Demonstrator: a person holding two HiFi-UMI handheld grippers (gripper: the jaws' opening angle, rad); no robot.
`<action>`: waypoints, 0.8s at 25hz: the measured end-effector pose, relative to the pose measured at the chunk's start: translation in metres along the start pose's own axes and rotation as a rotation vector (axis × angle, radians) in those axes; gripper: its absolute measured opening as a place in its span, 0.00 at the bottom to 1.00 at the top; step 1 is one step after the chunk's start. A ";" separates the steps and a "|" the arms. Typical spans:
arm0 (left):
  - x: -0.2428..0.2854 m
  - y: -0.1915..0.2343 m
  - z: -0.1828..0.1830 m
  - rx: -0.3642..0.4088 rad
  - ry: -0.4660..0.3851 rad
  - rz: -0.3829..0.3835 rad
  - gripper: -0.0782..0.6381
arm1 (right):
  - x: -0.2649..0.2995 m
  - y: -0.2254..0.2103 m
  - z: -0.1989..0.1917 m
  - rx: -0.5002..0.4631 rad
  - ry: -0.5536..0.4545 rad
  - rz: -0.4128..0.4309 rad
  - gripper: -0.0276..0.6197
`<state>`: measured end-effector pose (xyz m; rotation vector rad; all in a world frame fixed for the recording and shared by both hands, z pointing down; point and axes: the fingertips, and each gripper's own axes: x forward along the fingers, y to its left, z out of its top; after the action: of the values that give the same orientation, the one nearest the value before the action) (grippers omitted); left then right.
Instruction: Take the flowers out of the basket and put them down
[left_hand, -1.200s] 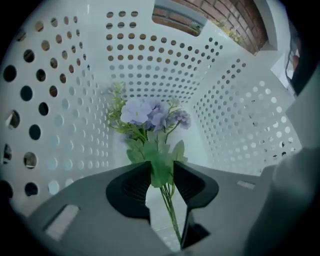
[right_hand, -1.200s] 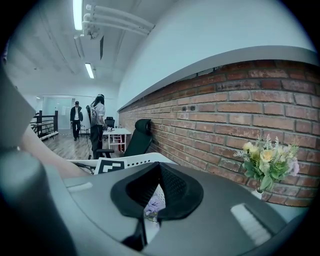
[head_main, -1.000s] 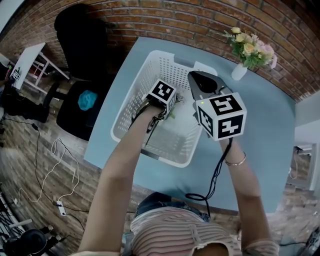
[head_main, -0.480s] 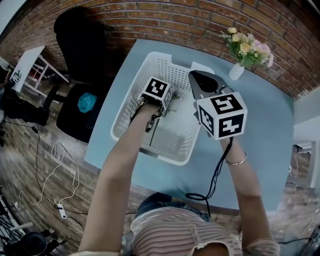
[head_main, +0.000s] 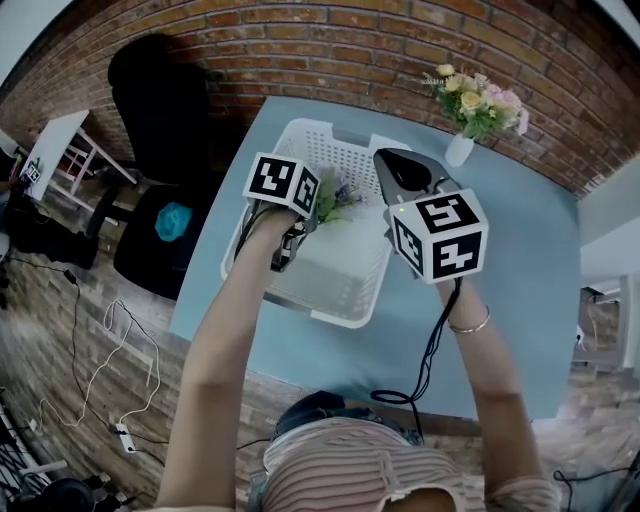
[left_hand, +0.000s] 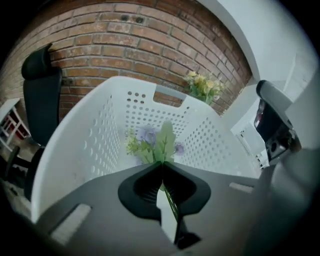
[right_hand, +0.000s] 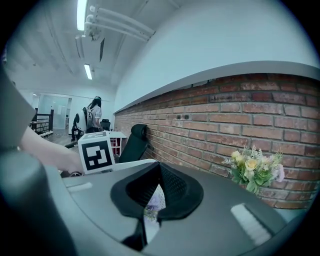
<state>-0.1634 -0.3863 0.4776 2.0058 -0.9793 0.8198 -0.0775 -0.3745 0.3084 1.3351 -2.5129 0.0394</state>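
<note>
Over basket (head_main: 330, 150), left claw (left_hand: 162, 164) (just closed) gripping flowers (left_hand: 150, 142) by stem

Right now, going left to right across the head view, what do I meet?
White side table → black chair → left hand-held gripper → flowers in its jaws → right hand-held gripper.

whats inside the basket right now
Flowers, their stem in the left gripper, whose jaws have just closed on it; the basket floor that shows is bare. What lies under the gripper and hand is covered.
</note>
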 end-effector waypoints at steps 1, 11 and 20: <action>-0.006 -0.002 0.003 0.007 -0.019 -0.001 0.15 | -0.003 -0.001 0.001 -0.001 -0.003 -0.003 0.05; -0.085 -0.034 0.040 0.064 -0.269 -0.021 0.15 | -0.027 -0.011 0.010 -0.005 -0.028 -0.052 0.05; -0.124 -0.059 0.079 0.151 -0.405 -0.018 0.15 | -0.042 -0.016 0.017 -0.007 -0.030 -0.104 0.05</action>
<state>-0.1593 -0.3818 0.3187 2.3650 -1.1468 0.4964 -0.0463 -0.3520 0.2793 1.4710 -2.4613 -0.0117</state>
